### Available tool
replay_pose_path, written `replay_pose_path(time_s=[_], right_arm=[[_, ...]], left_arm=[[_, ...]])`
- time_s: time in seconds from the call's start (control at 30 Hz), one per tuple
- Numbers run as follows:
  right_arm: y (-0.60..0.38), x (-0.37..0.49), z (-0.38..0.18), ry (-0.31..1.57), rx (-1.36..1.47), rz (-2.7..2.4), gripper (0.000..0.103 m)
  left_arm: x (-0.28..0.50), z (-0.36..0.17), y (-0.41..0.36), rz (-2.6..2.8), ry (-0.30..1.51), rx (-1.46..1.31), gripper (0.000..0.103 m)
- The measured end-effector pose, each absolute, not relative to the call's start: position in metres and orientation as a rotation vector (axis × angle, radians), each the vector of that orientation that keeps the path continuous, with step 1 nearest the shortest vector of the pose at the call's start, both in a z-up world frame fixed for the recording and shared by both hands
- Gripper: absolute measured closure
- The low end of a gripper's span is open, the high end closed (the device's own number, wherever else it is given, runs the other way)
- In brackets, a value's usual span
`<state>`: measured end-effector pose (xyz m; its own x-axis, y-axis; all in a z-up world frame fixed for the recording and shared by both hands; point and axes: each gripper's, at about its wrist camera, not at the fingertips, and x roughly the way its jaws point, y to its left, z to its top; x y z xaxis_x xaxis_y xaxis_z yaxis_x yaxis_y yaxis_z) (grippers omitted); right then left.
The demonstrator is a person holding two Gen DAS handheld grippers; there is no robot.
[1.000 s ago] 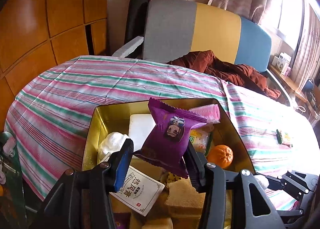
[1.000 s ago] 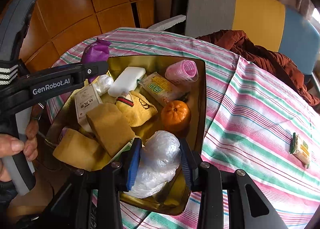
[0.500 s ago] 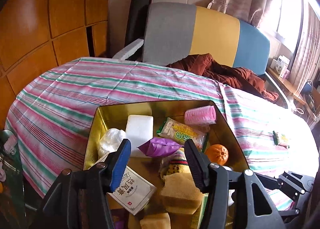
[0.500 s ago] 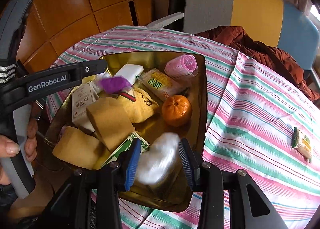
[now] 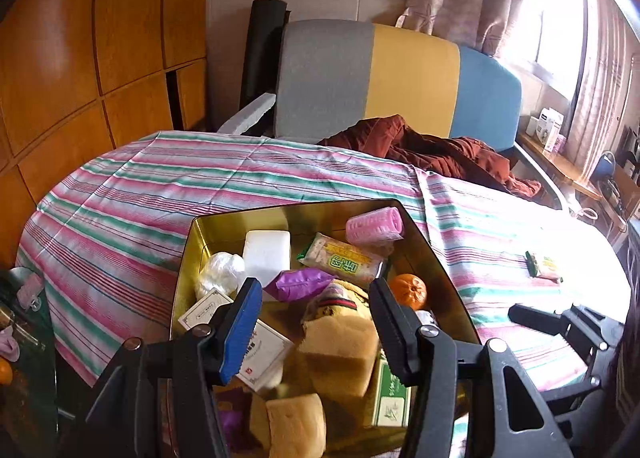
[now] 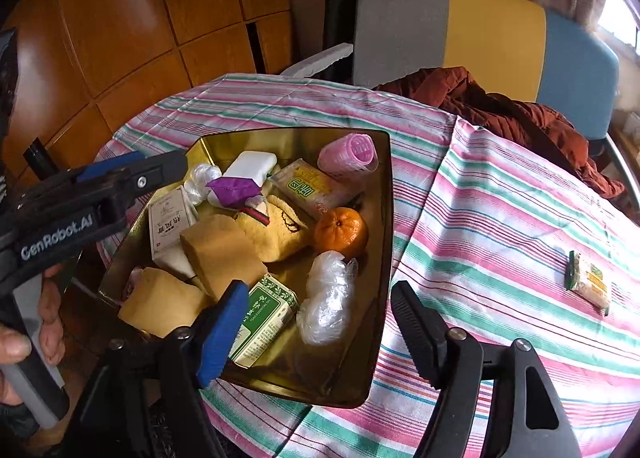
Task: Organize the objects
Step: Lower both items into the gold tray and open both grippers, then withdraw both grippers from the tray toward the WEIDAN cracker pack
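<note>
A gold metal tray sits near the edge of a table under a pink, green and white striped cloth, crowded with small goods: a crumpled clear plastic bag beside a tangerine, a purple snack packet lying on a white soap bar, a pink hair roller, a green-lettered cracker pack, a yellow knitted pouch, tan sponges, a green tea box and a white box with red characters. The right gripper hangs over the tray's near corner, its jaws having just been opening; they stand spread, the plastic bag lying free in the tray between and beyond them. The left gripper, held in a person's hand, hovers with jaws apart and pinches nothing. A second small cracker pack lies alone on the cloth, well apart from the tray. Behind the table stands a grey, yellow and blue chair with a rust-brown garment.
</note>
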<state>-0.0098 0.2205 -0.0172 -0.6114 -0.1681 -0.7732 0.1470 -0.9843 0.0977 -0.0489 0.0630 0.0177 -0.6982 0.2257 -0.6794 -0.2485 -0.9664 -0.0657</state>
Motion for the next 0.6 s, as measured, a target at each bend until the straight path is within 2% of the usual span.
replay_pose_path(time_s=[0.2,0.6], right_arm=[[0.233,-0.003,-0.009,-0.084,1.261,-2.725,0.011],[0.293,0.004,0.001,-0.167,1.298,-2.874,0.006]], left_arm=[[-0.034,0.022,0.071,2.662,0.096,-1.038,0.047],[-0.017,0.026,0.101,2.589,0.172,-1.005,0.047]])
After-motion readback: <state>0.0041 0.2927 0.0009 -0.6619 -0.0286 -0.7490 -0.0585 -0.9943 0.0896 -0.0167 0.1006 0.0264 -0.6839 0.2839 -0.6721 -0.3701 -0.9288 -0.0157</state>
